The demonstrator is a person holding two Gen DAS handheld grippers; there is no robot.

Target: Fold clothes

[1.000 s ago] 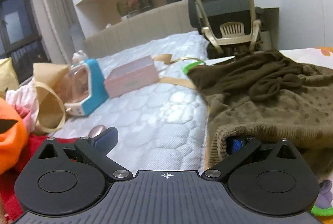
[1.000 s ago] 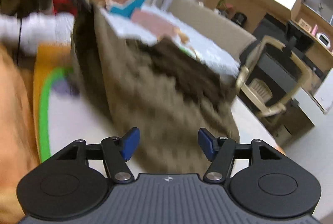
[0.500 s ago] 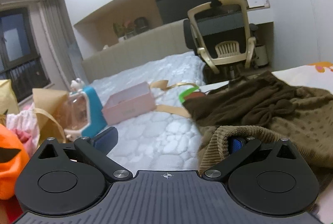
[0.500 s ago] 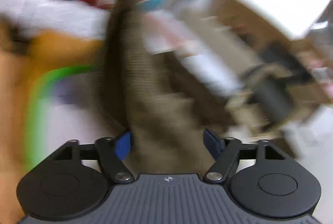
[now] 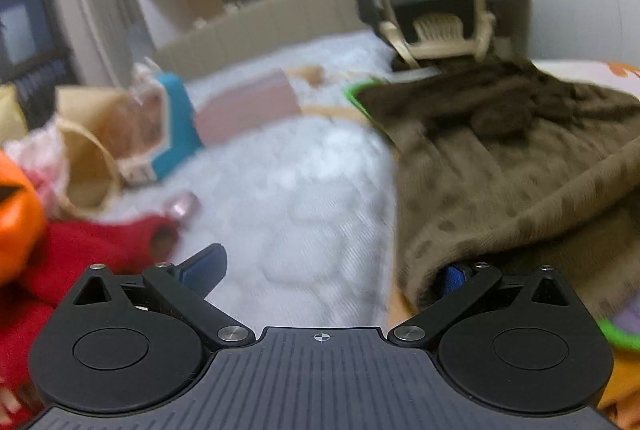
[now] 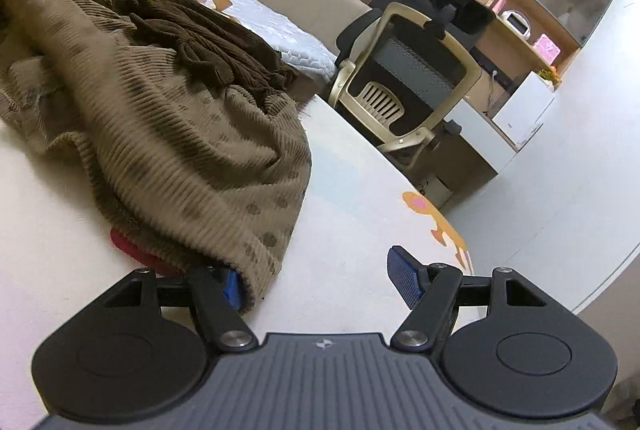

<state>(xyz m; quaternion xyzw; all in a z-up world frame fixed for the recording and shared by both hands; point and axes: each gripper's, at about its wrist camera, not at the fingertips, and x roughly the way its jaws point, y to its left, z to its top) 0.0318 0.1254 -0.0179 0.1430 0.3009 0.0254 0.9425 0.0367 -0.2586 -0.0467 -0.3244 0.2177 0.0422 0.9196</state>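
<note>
An olive-brown ribbed knit garment with darker dots lies crumpled on a white printed mat; its dark brown part is bunched on top. In the right wrist view my right gripper is open, and the hem drapes over its left fingertip while its right pad is bare. In the blurred left wrist view my left gripper is open wide. The garment hangs over its right fingertip, and the left pad is free above the bed.
A beige office chair stands at the mat's far edge, before a desk with a monitor. On the white quilted bed lie a pink box, a blue-and-white container, a paper bag, a red garment and an orange item.
The right gripper swung fast along the garment and now sits at its right hem, low over the mat. The left view rose, then dipped again, with the garment still over its right finger.
</note>
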